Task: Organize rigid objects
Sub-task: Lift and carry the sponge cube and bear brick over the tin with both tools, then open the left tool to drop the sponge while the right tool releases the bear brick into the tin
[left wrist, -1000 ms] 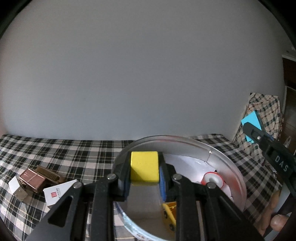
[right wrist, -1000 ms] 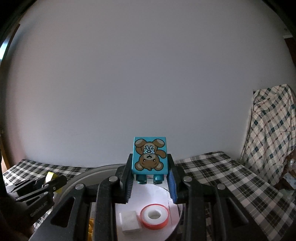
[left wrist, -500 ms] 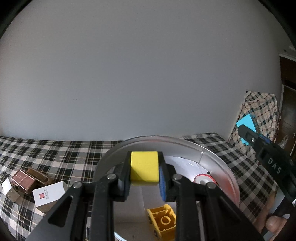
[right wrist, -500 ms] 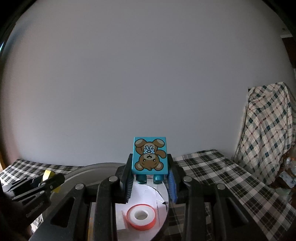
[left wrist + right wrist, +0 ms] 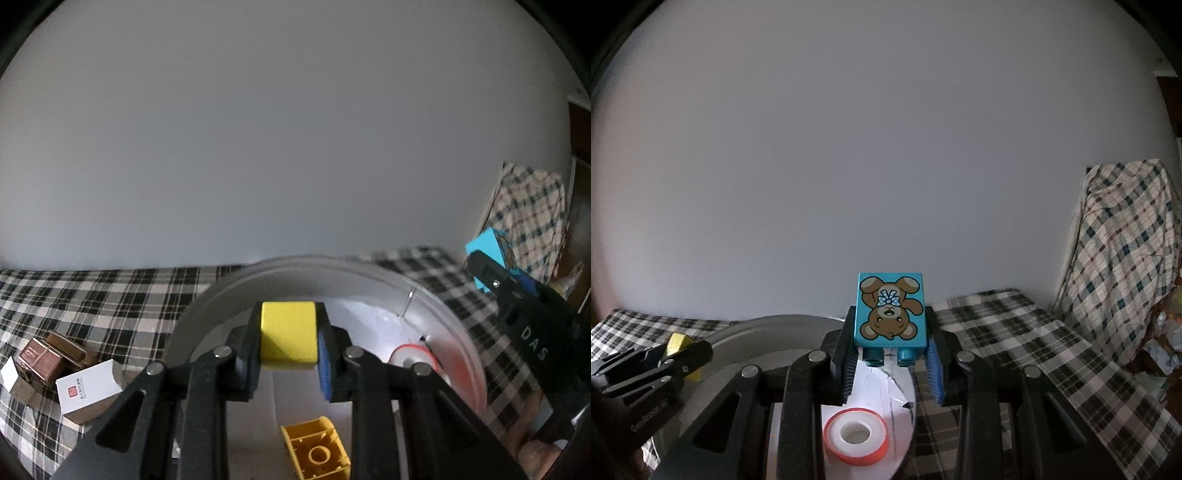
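- While I am holding both pieces above the round grey metal bowl (image 5: 458, 325), a loosening squeeze could be dropping one outside its rim.
- My left gripper (image 5: 289, 345) is clamping a plain yellow plastic cube (image 5: 289, 336) over the bowl.
- My right gripper (image 5: 891, 356) is pinching a teal plastic brick (image 5: 890, 310), its printed brown bear upside down, studs pointing down.
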Motion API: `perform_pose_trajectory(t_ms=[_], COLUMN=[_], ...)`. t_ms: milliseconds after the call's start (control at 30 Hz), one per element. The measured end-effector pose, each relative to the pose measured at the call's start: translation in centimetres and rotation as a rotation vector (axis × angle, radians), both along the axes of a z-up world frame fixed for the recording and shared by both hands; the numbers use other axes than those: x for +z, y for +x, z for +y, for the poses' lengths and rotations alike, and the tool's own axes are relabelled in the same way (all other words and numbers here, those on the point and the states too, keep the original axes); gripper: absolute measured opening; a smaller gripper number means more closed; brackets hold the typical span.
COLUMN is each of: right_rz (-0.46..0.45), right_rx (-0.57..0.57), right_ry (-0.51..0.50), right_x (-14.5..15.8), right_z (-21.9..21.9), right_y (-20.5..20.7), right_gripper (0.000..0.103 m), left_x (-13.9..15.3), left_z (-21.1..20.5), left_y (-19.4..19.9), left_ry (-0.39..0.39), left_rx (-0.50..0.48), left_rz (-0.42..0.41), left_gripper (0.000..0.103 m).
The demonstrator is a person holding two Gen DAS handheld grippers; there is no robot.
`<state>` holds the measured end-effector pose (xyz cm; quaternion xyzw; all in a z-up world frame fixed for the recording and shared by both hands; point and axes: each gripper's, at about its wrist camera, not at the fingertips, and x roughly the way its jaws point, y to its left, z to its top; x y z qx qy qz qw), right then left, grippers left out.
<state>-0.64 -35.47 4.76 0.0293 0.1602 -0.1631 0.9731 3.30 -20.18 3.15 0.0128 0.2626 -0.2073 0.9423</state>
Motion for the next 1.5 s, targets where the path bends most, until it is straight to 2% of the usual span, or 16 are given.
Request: perform_pose_trajectory(t_ms=[133,400,767,833,867,900,933,1000,1033,1067,1100,1133,1267,1500], right_rz=[0.076,0.151,0.2,0.209,0.213,0.218,0.218,0.196,0.184,0.162,0.131,0.095,-0.003,-0.029], right_rx=[0.018,0.033,0.048,0.072,0.074,0.079,0.078,0.034,0.023,0.007,-0.009,-0.02,-0.03,-0.059], right_ry=[0.014,0.064,0.127,0.141,0.139,0.135,0.124,0.097,0.099,0.111,0.133,0.16,0.228,0.213], right_x=[-1.0,-2.2,-3.1,-3.3,-3.4,-3.4,-3.4,-3.2,-3.0,-2.8,-2.5,-2.3,-1.6,-1.6], right_z=[0.1,-0.4,-1.3,-1.2,-0.9,-0.7,-0.5,-0.6,-0.7,-1.1,-1.6,-2.1,-3.2,-3.1], right_y=[1.5,2.8,3.8,4.0,4.0,4.1,4.1,3.7,3.4,3.1,2.6,2.1,0.5,0.0], right_gripper=[0.034,0.034,0.034,0.034,0.036,0.039,0.044,0.048,0.054,0.065,0.072,0.086,0.088,0.088], left_x=[-0.7,-0.8,-0.9,-0.9,-0.9,-0.8,-0.6,-0.3,-0.1,0.1,0.3,0.5,0.5,0.0], left_z=[-1.5,-2.7,-3.9,-3.8,-3.8,-3.6,-3.3,-2.6,-2.2,-1.7,-1.4,-1.1,-0.1,2.2], left_y=[0.3,0.9,1.5,1.6,1.6,1.6,1.4,1.2,1.1,0.9,0.7,0.5,-0.8,-2.2], left_ry=[0.066,0.14,0.182,0.178,0.182,0.179,0.174,0.152,0.14,0.123,0.107,0.098,0.088,0.113], left_rx=[-0.007,0.013,0.026,0.03,0.036,0.044,0.076,0.11,0.126,0.146,0.158,0.157,0.151,0.194], left_rz=[0.035,0.061,0.095,0.099,0.107,0.108,0.089,0.063,0.057,0.046,0.037,0.03,-0.005,-0.097], left_gripper=[0.023,0.023,0.023,0.03,0.052,0.068,0.074,0.096,0.101,0.102,0.103,0.103,0.103,0.103])
